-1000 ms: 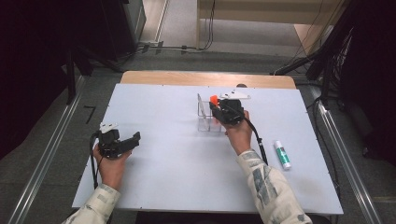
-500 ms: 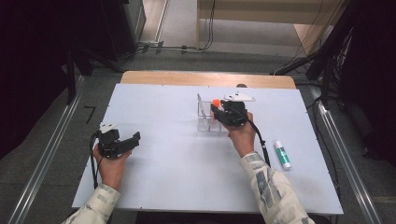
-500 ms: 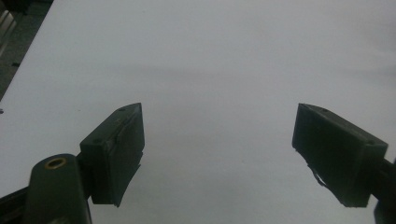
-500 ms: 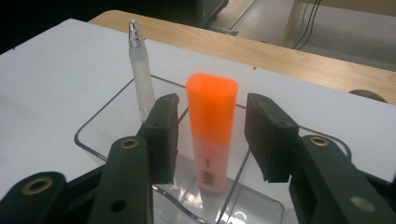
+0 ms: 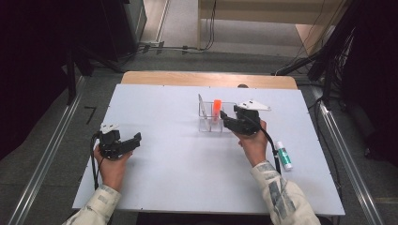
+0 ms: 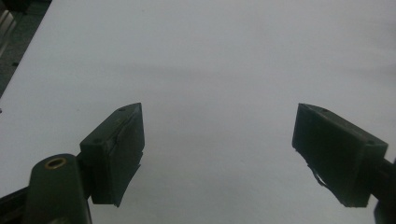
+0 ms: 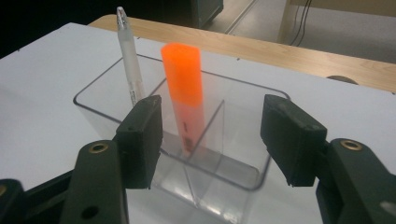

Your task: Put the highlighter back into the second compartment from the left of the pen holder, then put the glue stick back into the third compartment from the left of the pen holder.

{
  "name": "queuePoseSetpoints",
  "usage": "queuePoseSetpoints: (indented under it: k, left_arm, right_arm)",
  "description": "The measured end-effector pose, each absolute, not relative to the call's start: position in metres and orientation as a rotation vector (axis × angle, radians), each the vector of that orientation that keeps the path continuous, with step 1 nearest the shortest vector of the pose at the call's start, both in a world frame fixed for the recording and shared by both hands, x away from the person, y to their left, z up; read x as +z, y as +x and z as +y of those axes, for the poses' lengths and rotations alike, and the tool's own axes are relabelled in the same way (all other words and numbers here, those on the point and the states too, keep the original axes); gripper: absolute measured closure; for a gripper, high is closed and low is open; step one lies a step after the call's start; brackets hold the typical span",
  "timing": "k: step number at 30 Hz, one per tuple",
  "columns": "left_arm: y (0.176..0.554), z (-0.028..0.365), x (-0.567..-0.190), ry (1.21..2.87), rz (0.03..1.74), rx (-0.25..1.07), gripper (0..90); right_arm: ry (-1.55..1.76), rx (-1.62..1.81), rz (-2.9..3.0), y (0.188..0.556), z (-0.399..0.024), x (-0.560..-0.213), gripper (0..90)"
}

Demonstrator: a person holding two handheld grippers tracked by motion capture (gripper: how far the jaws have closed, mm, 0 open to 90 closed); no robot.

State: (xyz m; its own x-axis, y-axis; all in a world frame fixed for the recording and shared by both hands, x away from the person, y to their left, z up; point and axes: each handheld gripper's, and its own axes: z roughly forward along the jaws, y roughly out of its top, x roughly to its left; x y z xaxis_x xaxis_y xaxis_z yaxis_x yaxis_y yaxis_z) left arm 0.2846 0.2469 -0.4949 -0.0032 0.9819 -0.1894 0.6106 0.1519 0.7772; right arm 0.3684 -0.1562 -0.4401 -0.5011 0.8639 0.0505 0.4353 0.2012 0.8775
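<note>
One white pen (image 7: 129, 70) shares the clear organiser (image 7: 243, 170).

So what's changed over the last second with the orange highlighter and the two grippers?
The right gripper has just been opening its jaws and has let go of the orange highlighter, which now stands in the clear plastic organizer; the gripper has drawn back toward the person's right, jaws clear of it. The left gripper stayed put, open, over the white table. The white pen and the green-capped tube haven't moved.

A white table (image 5: 178, 173) carries a clear organizer (image 5: 210, 123) and a glue stick (image 5: 283, 155).
</note>
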Motion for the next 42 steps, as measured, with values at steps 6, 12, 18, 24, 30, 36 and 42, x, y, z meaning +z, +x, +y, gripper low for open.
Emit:
queuePoseSetpoints:
  k: [6, 12, 18, 24, 30, 36, 42]
  left_arm:
    - [0.284, 0.246, -0.495, 1.544, 1.701, 0.645, 17.7]
    - [0.284, 0.246, -0.495, 1.543, 1.701, 0.644, 17.7]
    - [0.284, 0.248, -0.494, 1.542, 1.701, 0.645, 17.7]
    - [0.283, 0.249, -0.494, 1.533, 1.7, 0.644, 17.6]
    - [0.283, 0.248, -0.493, 1.533, 1.698, 0.644, 17.6]
    - [0.283, 0.248, -0.493, 1.533, 1.7, 0.646, 17.6]
    - [0.283, 0.247, -0.494, 1.535, 1.698, 0.647, 17.6]
  right_arm:
    - [1.243, 1.248, 1.997, 0.36, -0.178, -0.443, 35.5]
    - [1.279, 1.223, 1.977, 0.355, -0.195, -0.447, 34.0]
    - [1.297, 1.19, 1.967, 0.351, -0.207, -0.45, 32.7]
    - [1.306, 1.168, 1.953, 0.343, -0.22, -0.452, 32.3]
    - [1.324, 1.16, 1.946, 0.336, -0.23, -0.452, 31.4]
    - [1.328, 1.143, 1.941, 0.331, -0.24, -0.453, 30.3]
    - [1.351, 1.126, 1.947, 0.326, -0.252, -0.454, 27.5]
